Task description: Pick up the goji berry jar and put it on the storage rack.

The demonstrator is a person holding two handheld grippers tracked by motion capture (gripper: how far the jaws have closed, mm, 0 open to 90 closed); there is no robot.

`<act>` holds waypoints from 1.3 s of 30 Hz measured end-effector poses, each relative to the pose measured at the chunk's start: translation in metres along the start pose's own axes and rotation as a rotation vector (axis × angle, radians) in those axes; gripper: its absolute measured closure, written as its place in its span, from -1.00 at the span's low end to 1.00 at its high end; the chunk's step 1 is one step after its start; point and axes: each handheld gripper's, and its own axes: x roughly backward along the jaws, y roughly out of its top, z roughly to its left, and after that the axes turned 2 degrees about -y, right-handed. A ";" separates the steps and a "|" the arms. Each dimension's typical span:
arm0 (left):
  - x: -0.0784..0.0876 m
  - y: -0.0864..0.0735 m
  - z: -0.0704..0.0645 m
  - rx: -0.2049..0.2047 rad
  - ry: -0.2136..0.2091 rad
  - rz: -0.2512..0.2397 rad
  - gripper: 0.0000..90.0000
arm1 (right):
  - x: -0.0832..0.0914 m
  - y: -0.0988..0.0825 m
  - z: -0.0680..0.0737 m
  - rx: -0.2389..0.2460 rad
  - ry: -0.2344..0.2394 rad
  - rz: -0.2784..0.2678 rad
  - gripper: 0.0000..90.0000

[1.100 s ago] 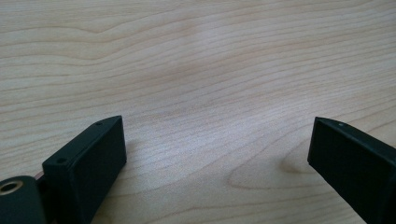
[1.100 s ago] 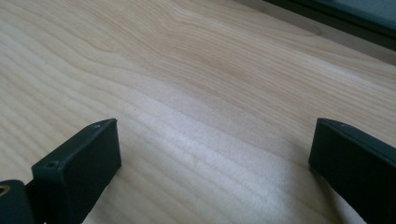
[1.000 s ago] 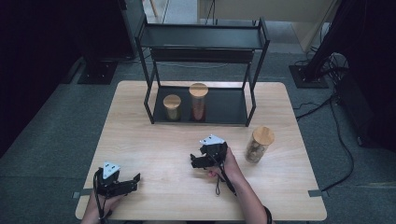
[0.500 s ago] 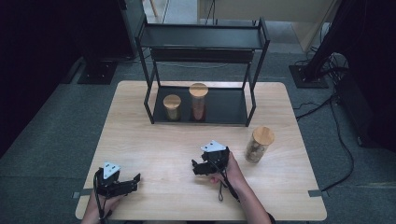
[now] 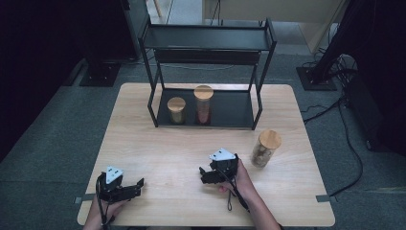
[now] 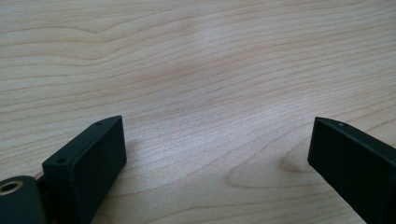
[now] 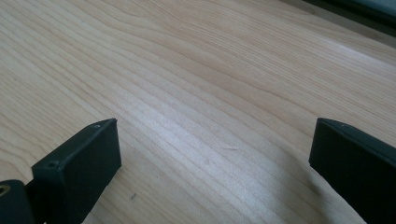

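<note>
Jar on the tabletop: the cork-lidded glass jar nearest my right tongs stands upright on the right part of the tabletop, outside the rack, with something pale brown inside that I cannot make out.
Right tongs: my right tongs sit low over the wood just left of that jar, near it but not touching, jaws spread wide and gripping nothing; the right gripper view looks between the two black jaws at bare wood grain.
Left tongs: my left tongs rest at the near left corner, well apart from the jar, also released and empty.
Rack: a black metal shelf rack stands at the far middle of the tabletop; on its bottom level a short jar and a tall jar, both cork-lidded, stand just beside each other.
Step in hand: I judge this as the approach before a grasp, with the loose jar not yet taken.
Next move: my right tongs point away from the jar, so I would turn them toward it, straddle the glass below the lid and close; the free space right of the tall jar looks like the likely spot.
</note>
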 end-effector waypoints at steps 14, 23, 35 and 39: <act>0.000 0.000 0.000 -0.001 -0.001 0.000 -0.90 | 0.011 -0.010 -0.005 0.008 0.000 -0.003 -0.96; 0.000 0.000 0.000 -0.002 0.001 0.002 -0.90 | 0.018 -0.017 -0.008 0.020 0.000 0.011 -0.96; 0.000 0.000 -0.001 -0.006 0.005 0.004 -0.90 | 0.028 -0.027 -0.014 0.015 0.002 0.016 -0.96; 0.000 0.000 -0.001 -0.008 0.005 0.005 -0.90 | 0.032 -0.030 -0.016 0.017 -0.003 0.015 -0.96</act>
